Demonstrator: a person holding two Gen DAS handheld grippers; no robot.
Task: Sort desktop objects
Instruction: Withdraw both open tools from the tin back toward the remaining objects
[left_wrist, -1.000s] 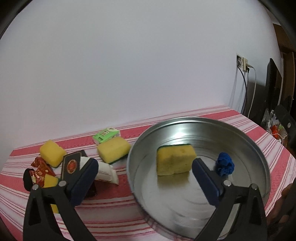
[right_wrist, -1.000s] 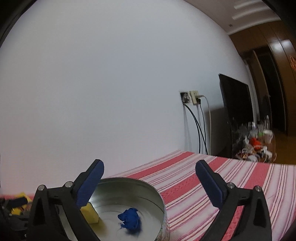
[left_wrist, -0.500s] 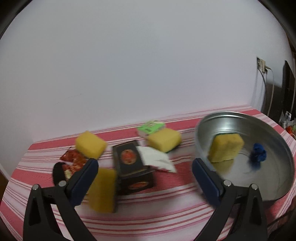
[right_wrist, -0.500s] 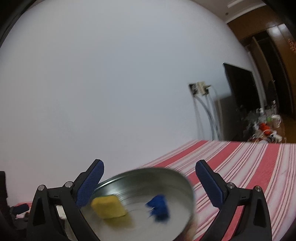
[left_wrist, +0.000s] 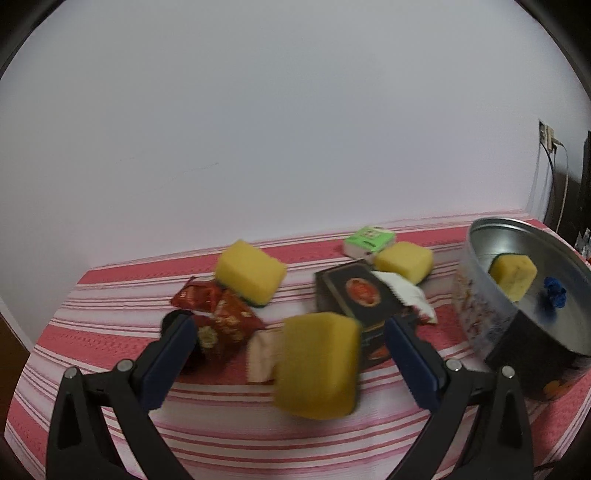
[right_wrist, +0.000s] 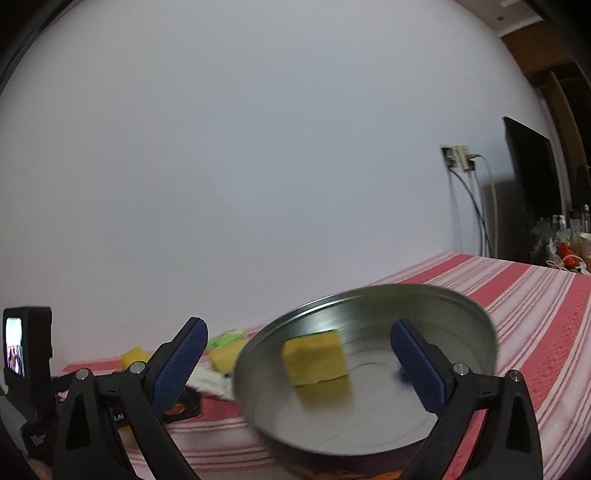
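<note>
Left gripper: jaws spread wide, holding nothing. Between them in view sits a blurred yellow rectangular sponge, apparently standing on edge on the red-and-white striped tabletop, touching neither jaw.

Landmark: black printed box, flat just behind that sponge, long axis running away toward the wall. Left of the box, red foil snack packets and a second yellow sponge. Behind it, a third yellow sponge and a green-and-white packet. A white wrapper touches its right side.

Right of the box, a round metal tin holds a fourth sponge and a small blue crumpled item.

Right gripper: jaws wide open, empty, above the tin.
</note>
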